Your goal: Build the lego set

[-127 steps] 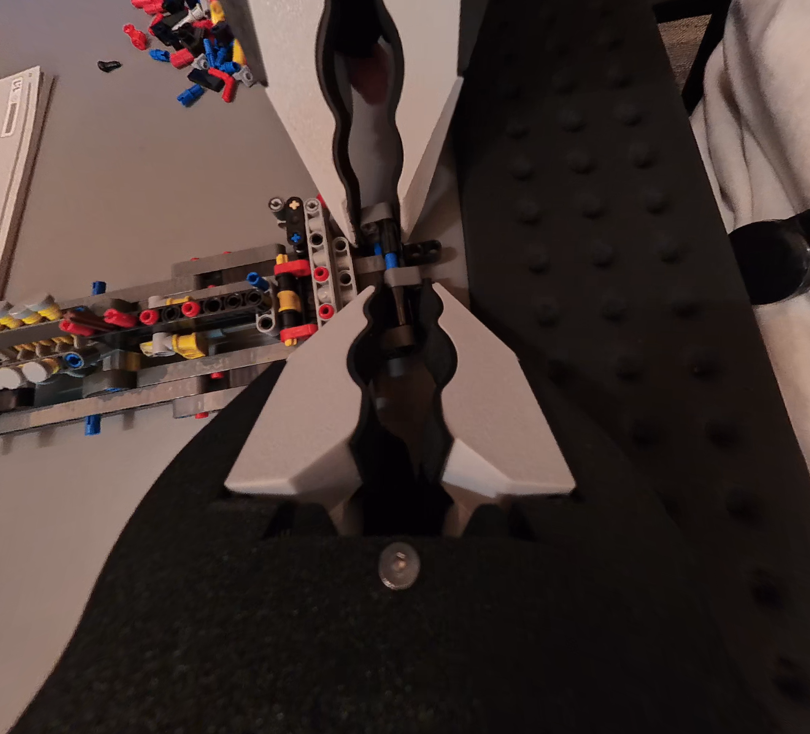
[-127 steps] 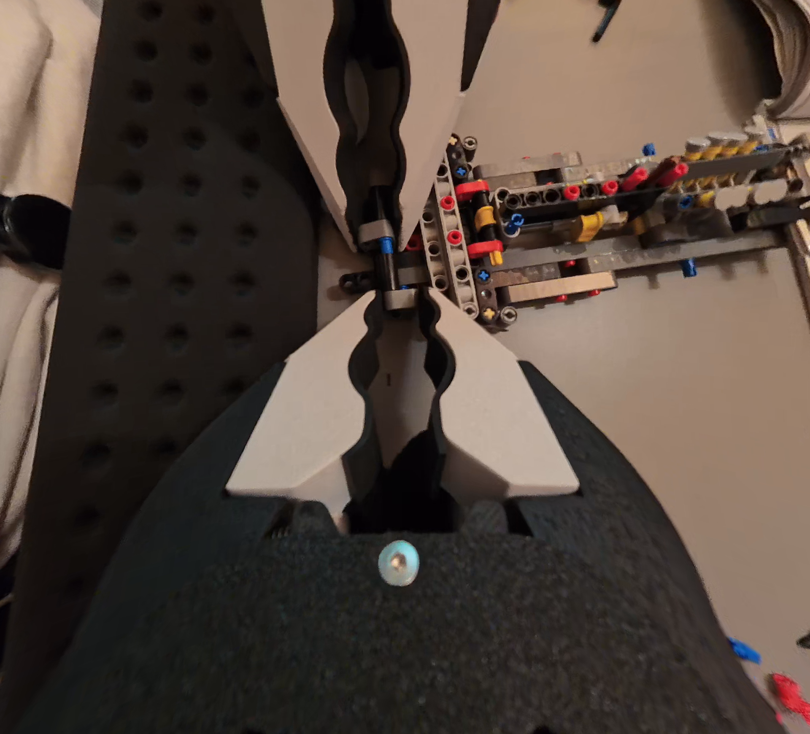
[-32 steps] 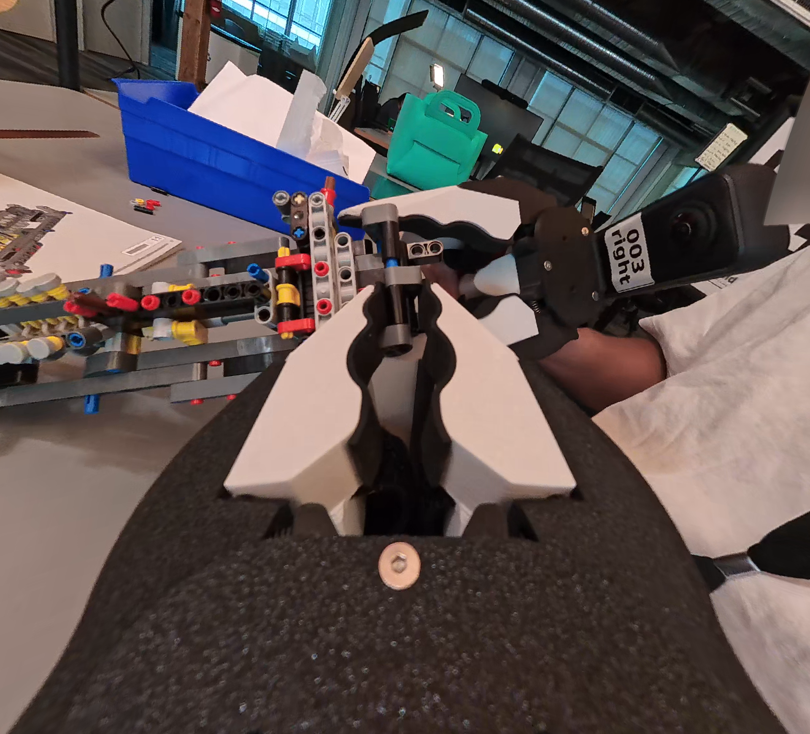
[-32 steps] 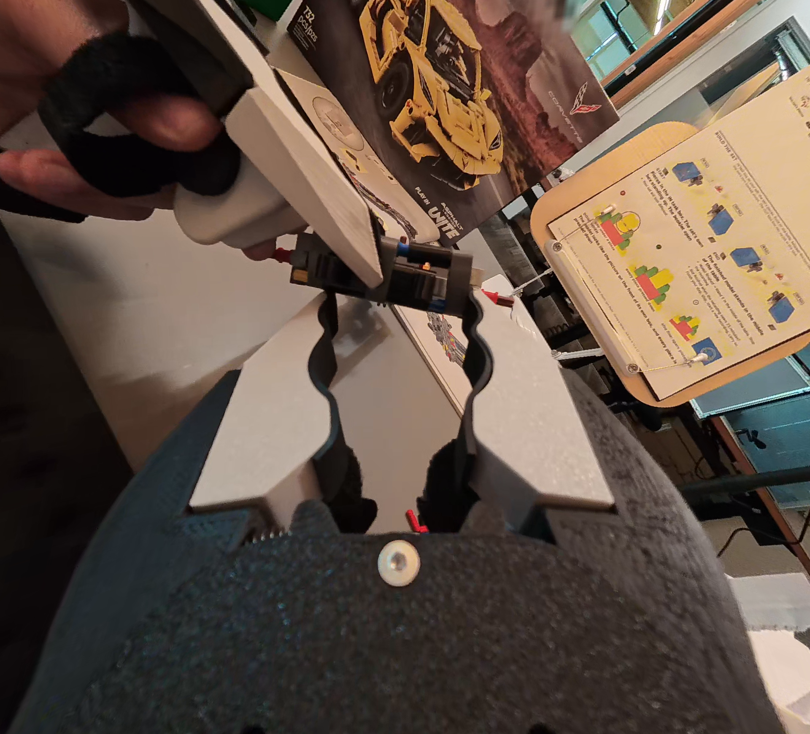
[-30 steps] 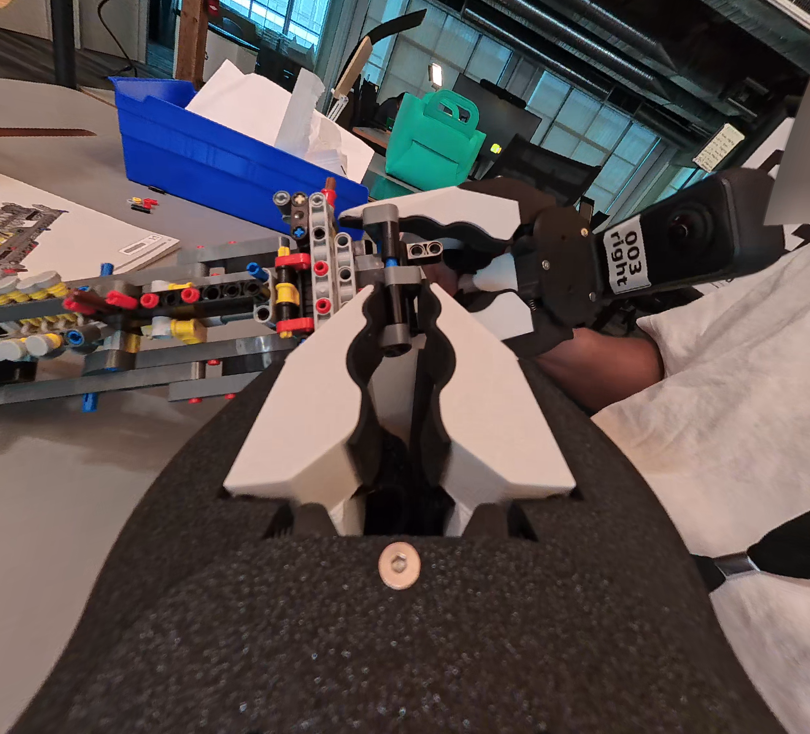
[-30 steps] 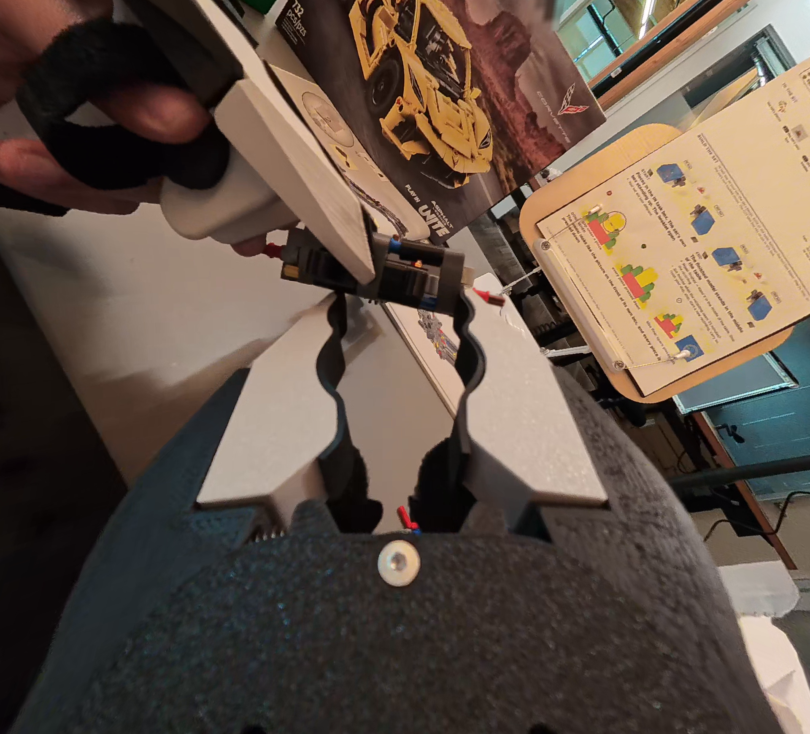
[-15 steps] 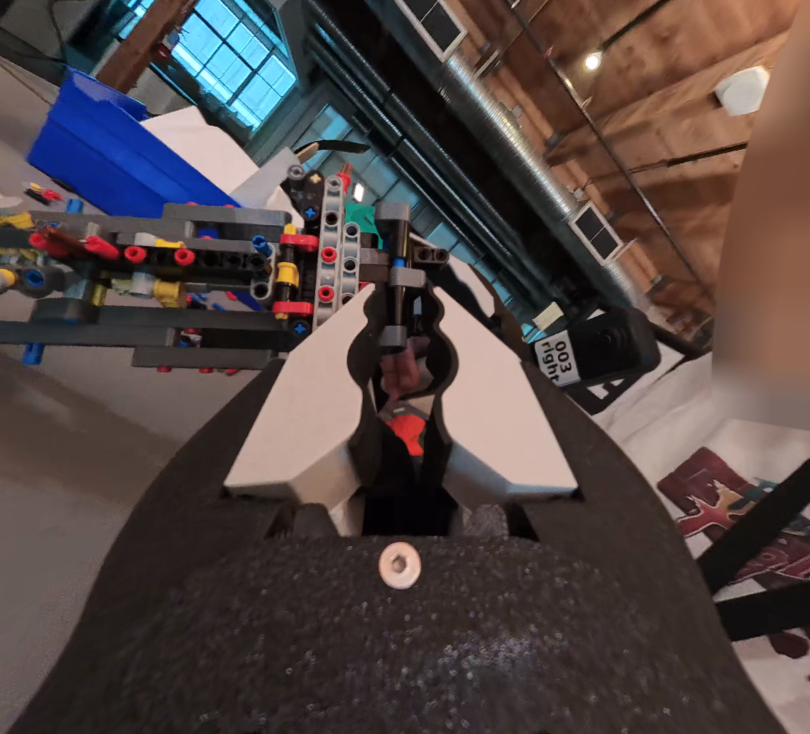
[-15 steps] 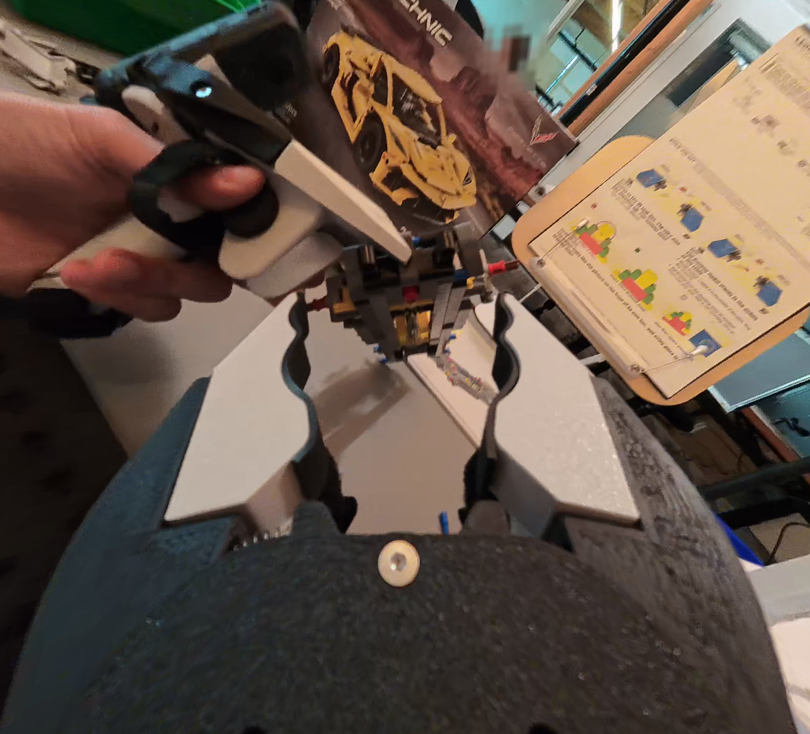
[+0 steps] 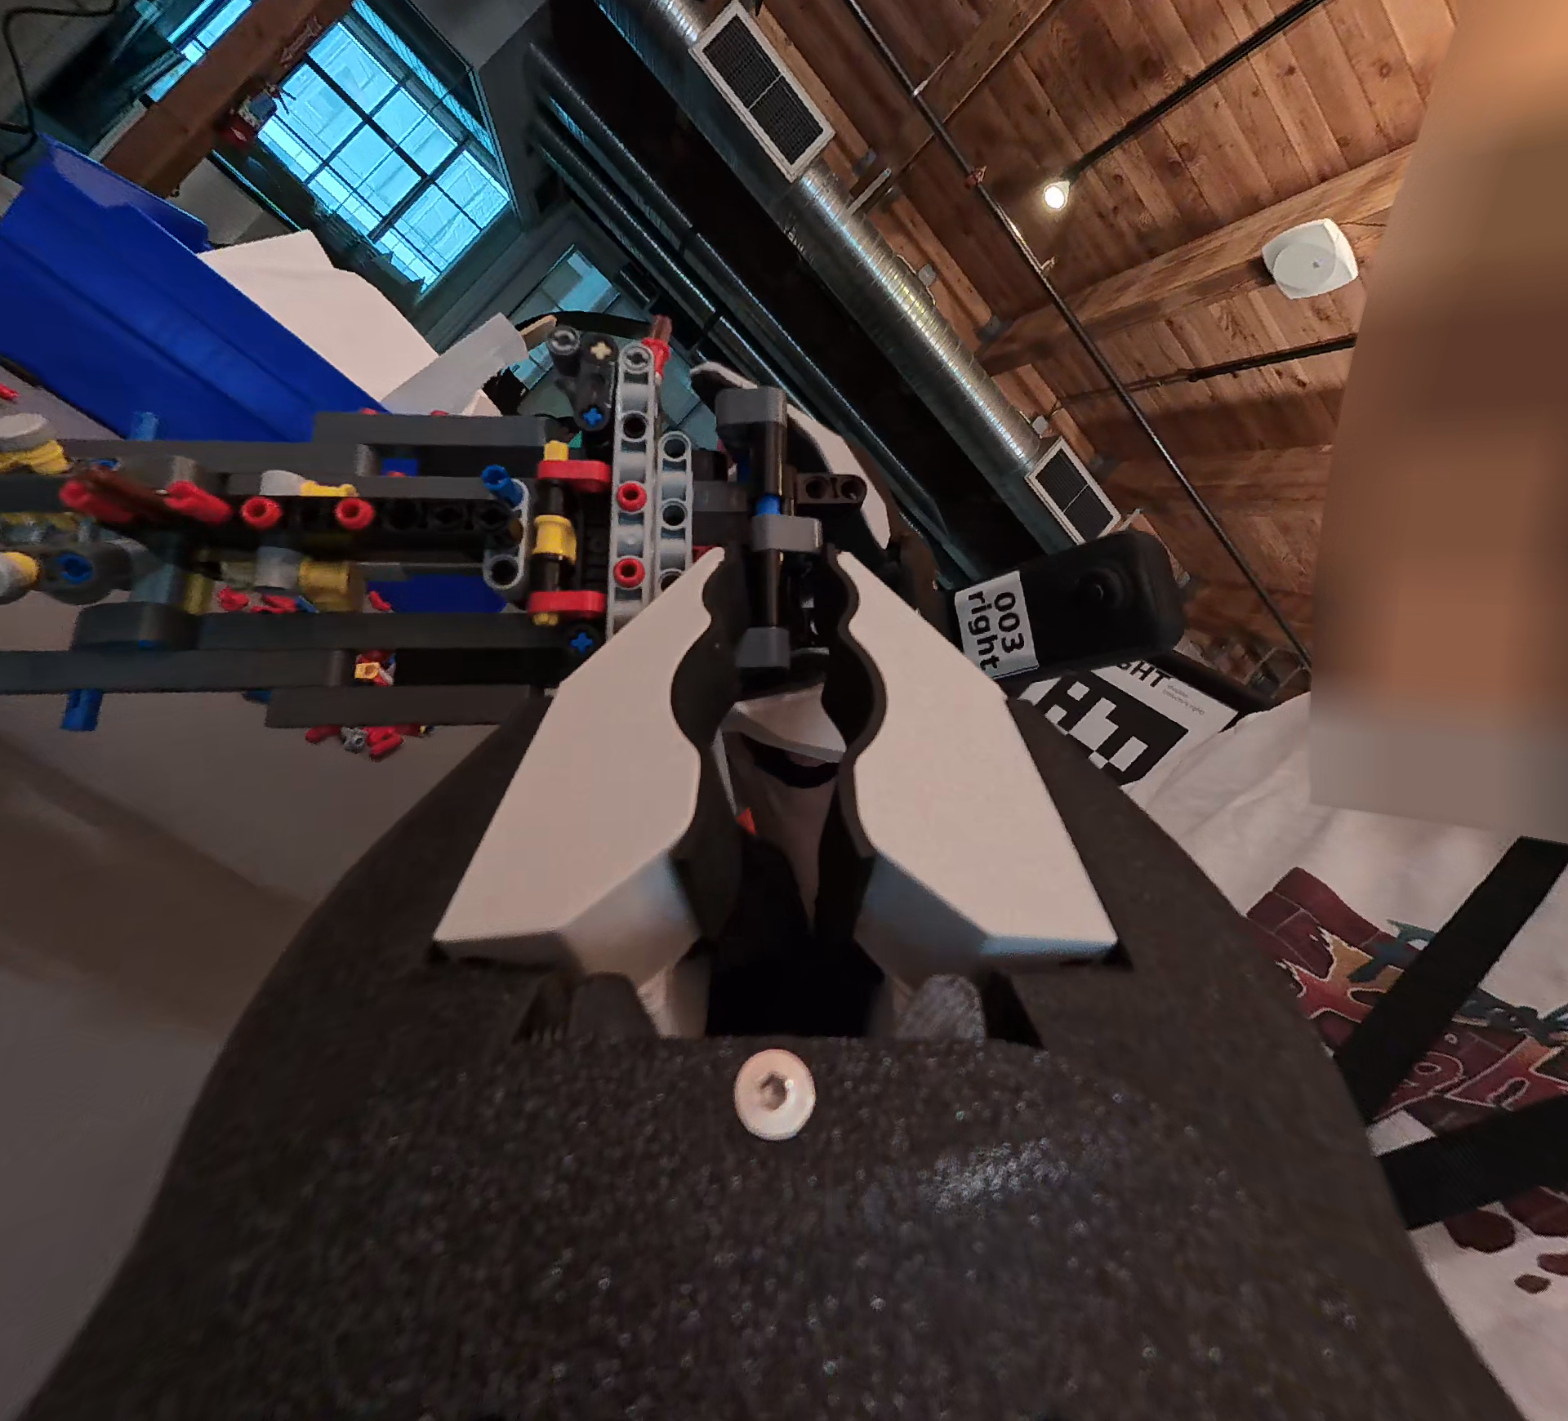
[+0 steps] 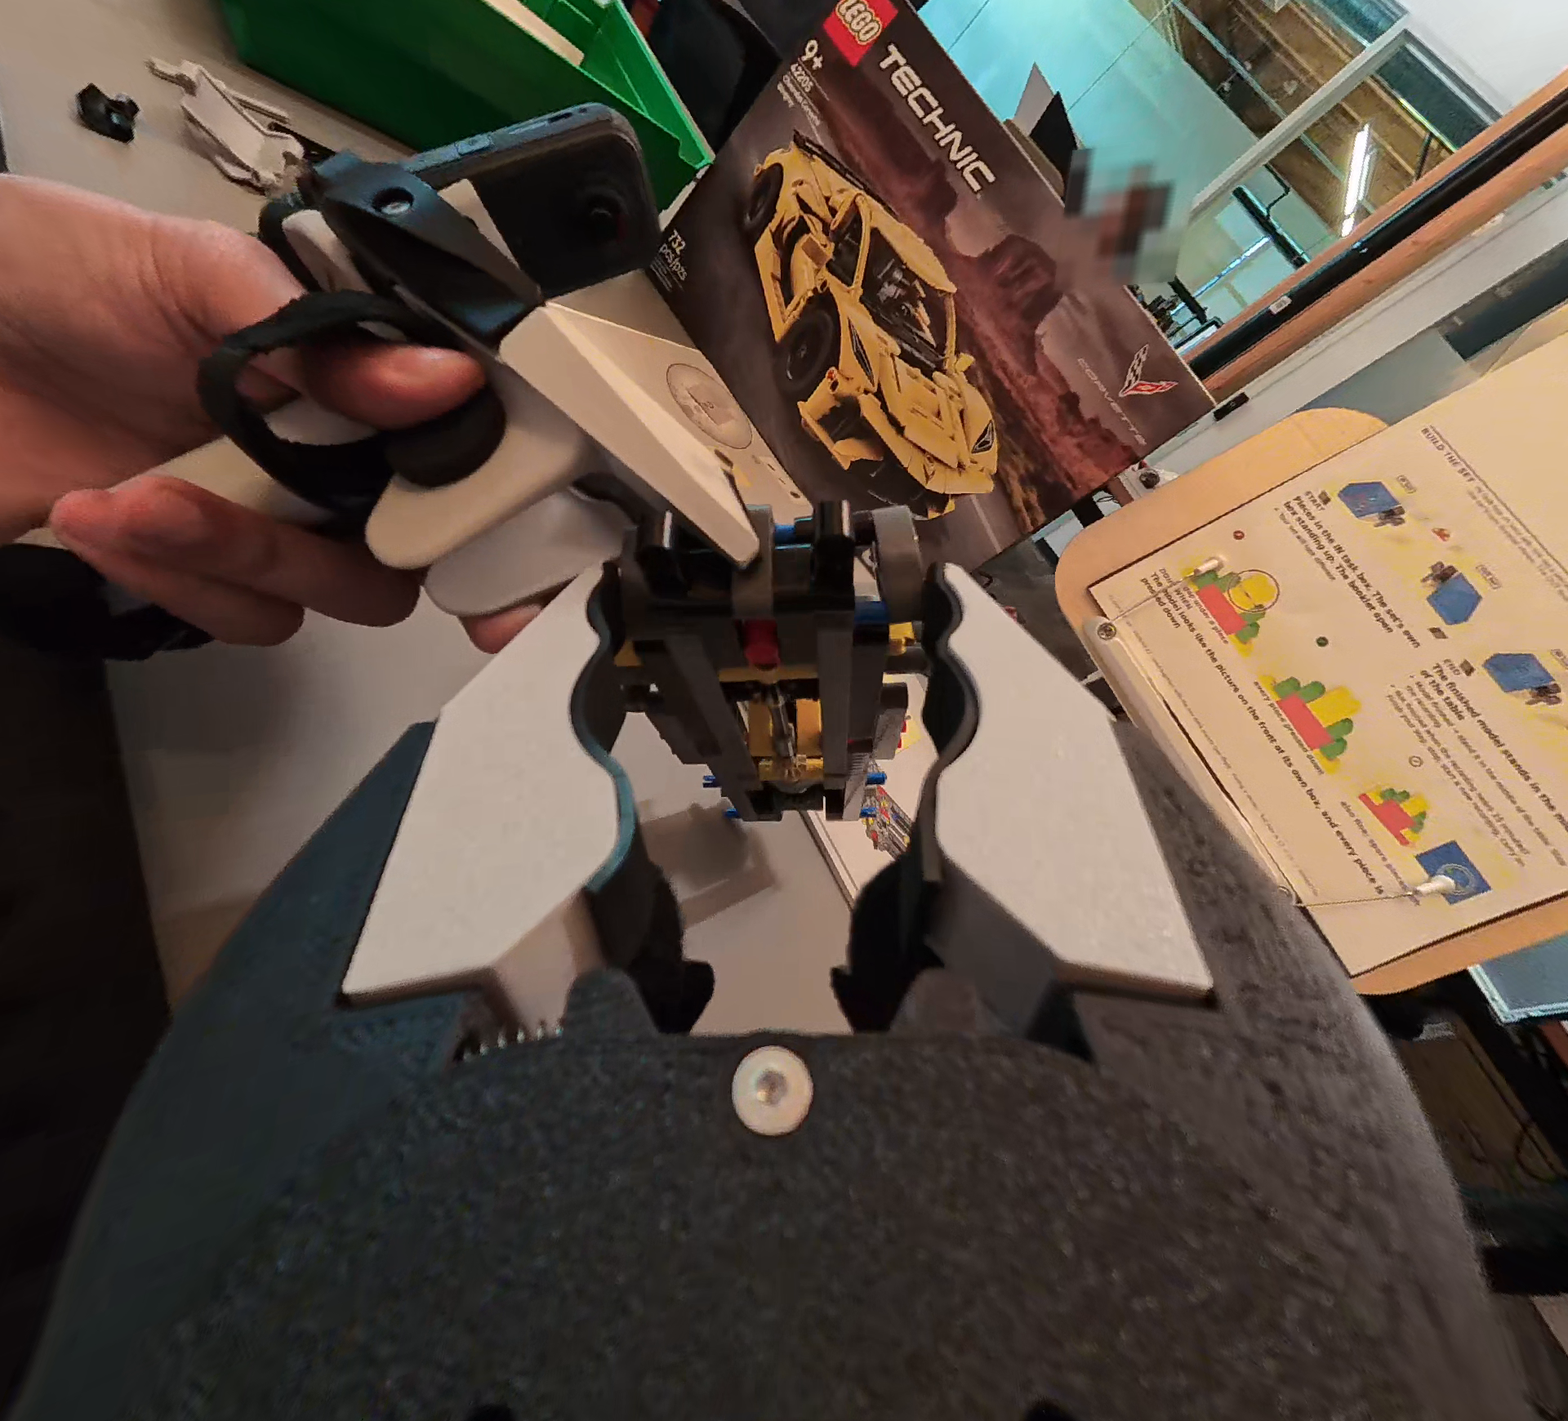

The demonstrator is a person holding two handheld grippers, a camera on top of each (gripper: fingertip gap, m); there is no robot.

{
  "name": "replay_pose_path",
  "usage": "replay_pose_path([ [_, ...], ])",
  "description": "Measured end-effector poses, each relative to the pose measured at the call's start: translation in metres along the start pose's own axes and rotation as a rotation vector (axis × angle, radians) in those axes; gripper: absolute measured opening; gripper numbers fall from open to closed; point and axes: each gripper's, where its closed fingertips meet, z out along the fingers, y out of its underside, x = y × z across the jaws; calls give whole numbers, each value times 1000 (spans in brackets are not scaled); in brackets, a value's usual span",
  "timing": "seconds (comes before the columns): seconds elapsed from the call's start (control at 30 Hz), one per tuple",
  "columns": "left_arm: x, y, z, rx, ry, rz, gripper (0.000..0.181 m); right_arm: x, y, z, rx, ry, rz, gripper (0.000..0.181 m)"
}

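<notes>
Gripping lego chassis [image 9: 356, 532]: left tool [image 9: 776, 591]; right tool [image 10: 768, 600] spread.

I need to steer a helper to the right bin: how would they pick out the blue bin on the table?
Start at the long lego chassis held off the grey table by the left hand-held gripper. Just behind it stands the blue bin, with white paper sticking out of its top. It is the only solid blue container in the left wrist view.

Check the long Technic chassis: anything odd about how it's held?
Yes. The long grey-and-black Technic chassis hangs off the table, cantilevered from one end pinched in the left claw; the right claw stands open around it.
</notes>
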Motion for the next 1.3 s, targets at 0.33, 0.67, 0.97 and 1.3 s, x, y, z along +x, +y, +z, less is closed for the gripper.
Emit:
replay_pose_path([
  [0.33, 0, 2, 3, -5, -2, 18, 12, 2, 2, -3, 2, 23, 22, 70],
  [0.67, 4, 10, 1, -108, -8, 46, 16, -3, 5, -13, -10, 12, -45, 69],
  [0.97, 13, 6, -6, -536, -48, 294, 22, -21, 0, -16, 10, -31, -141, 69],
  [1.3, 7, 14, -3, -719, -15, 91, 5, -26, 2, -20, 29, -76, -168, 70],
])
